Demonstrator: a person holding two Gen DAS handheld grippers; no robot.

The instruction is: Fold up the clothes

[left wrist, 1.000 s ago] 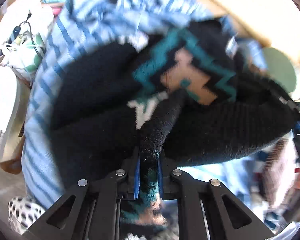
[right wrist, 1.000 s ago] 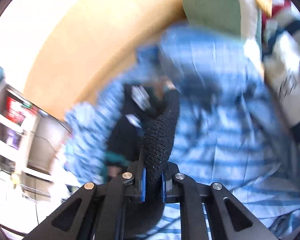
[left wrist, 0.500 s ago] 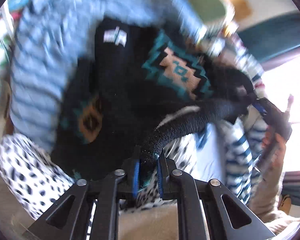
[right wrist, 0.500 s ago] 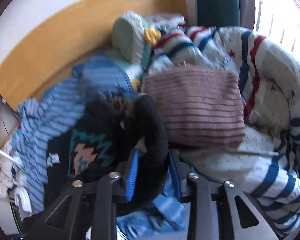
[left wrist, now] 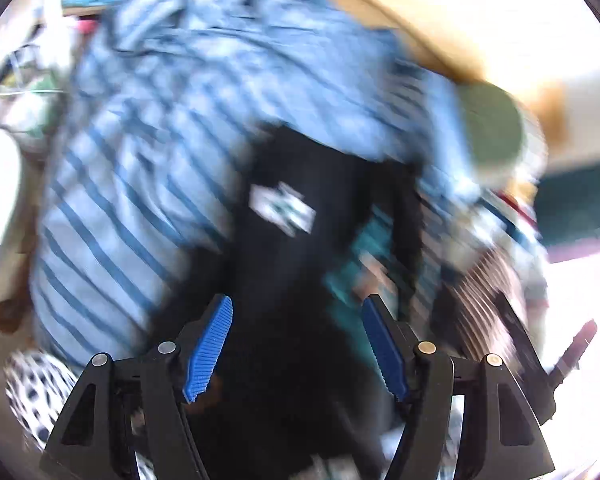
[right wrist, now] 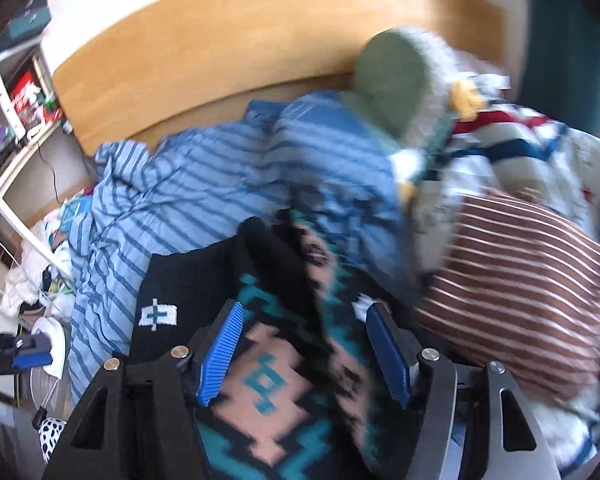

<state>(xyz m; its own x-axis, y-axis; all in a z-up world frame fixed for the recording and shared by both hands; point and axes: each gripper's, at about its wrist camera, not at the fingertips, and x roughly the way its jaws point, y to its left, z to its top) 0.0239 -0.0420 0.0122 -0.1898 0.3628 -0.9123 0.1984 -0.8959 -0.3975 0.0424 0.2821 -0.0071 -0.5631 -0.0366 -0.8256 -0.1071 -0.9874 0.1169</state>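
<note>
Sweater (right wrist: 260,384) pattern crisp right-wrist only

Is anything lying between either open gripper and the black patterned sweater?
Nothing visible. The left gripper and right gripper are both open directly over the black patterned sweater, which lies uncovered on the blue striped bedding.

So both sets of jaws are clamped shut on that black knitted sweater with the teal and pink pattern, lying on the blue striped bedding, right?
Not quite. Both wrist views show the jaws spread open, gripping nothing. The left gripper and right gripper hover over the black knitted sweater with the teal and pink pattern, which lies on the blue striped bedding.
</note>
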